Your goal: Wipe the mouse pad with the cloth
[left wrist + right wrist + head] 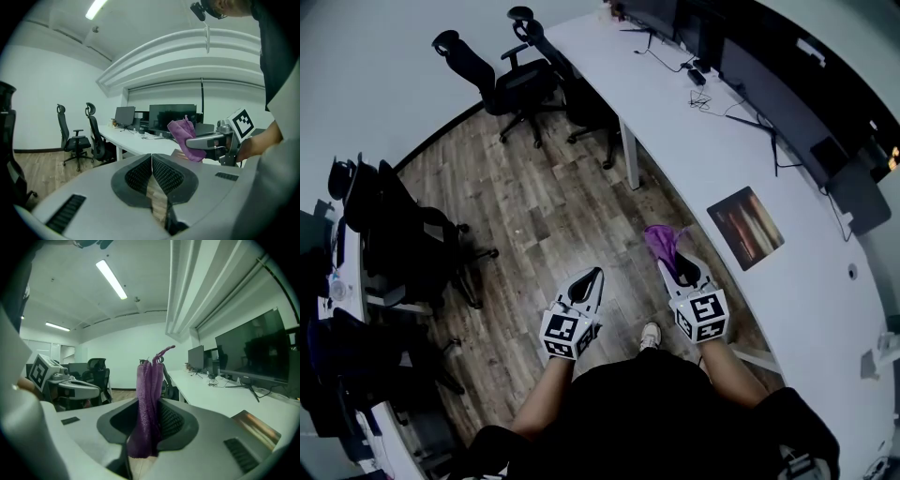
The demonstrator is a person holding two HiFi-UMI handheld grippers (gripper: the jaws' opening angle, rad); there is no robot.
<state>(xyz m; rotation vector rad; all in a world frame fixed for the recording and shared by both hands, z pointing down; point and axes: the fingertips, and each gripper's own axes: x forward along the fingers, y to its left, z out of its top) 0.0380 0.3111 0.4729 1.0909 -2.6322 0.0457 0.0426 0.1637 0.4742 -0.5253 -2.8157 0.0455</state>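
A long white curved desk (pixel 806 309) carries a rectangular dark mouse pad with an orange picture (pixel 746 227) near its front edge. The left gripper (pixel 593 277) has its 2 jaws pressed together, empty. The right gripper (pixel 678 267), beside the desk edge, pinches a crumpled purple cloth (pixel 661 241), apart from the pad.

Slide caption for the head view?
Right hand-held gripper holds the purple cloth short of the mouse pad on the desk; left hand-held gripper shut, empty.

Even ceiling-strip light, fisheye-bent dark edges
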